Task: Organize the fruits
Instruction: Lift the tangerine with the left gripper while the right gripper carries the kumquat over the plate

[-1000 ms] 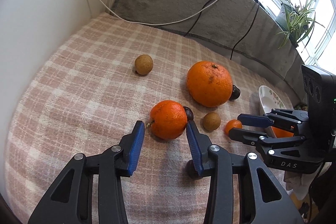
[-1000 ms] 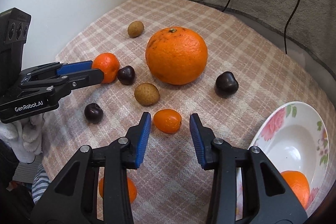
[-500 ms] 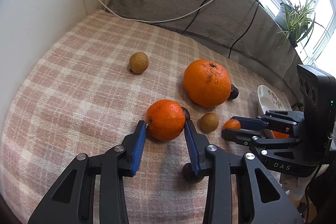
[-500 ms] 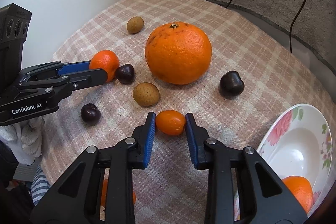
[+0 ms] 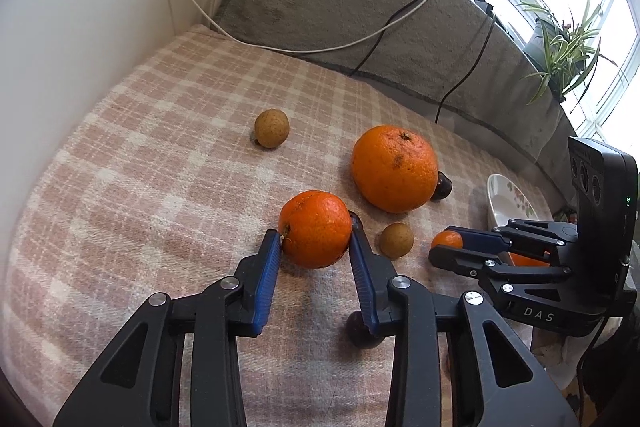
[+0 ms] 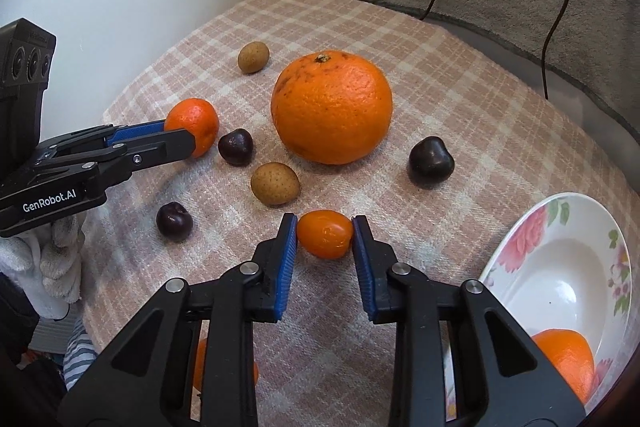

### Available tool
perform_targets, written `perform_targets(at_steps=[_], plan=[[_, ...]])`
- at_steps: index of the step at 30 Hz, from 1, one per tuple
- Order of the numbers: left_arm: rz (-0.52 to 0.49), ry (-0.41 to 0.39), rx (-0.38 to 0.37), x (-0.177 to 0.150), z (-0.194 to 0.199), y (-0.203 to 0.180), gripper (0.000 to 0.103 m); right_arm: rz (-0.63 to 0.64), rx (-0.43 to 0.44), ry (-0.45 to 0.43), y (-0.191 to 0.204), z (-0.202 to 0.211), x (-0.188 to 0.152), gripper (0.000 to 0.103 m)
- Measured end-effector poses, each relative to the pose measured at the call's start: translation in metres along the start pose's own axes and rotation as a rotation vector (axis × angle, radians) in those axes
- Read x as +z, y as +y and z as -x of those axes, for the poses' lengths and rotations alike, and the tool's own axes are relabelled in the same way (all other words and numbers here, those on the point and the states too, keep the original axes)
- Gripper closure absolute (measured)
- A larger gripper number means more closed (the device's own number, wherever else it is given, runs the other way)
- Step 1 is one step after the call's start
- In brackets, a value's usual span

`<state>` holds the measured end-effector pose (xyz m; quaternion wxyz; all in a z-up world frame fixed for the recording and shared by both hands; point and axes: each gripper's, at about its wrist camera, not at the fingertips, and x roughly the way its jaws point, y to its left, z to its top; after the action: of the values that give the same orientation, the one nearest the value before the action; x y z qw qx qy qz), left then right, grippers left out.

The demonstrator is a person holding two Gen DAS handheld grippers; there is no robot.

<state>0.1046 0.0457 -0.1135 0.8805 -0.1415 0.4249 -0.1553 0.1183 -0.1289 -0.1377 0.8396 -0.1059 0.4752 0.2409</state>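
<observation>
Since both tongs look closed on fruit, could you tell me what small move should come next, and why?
Probably lift the right tongs with the kumquat toward the floral bowl: the pads pinch it, and the bowl, already holding an orange, sits just beside it.

The left gripper (image 5: 316, 247) has a medium orange mandarin (image 5: 315, 228) between its fingers (image 5: 267, 269). Beyond them, to the right, sits a large orange (image 5: 394, 167); to the left, a round tan longan (image 5: 272, 127). The right gripper (image 6: 325, 233) has a small oval kumquat (image 6: 325, 233) between its fingers; a floral white bowl (image 6: 560, 267) lies to their right.
</observation>
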Motion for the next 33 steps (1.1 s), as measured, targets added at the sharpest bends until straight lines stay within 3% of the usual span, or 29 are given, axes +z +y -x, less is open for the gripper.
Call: perform_targets(at_steps=[15, 33], plan=[[-0.062, -0.037, -0.035, 0.003, 0.015, -0.039, 0.069, -0.061, -0.024, -0.147, -0.027, 0.066, -0.012, 0.074], [-0.182, -0.010, -0.142, 0.002, -0.008, -0.123, 0.069, -0.273, -0.162, -0.229, -0.123, 0.129, -0.072, 0.074]])
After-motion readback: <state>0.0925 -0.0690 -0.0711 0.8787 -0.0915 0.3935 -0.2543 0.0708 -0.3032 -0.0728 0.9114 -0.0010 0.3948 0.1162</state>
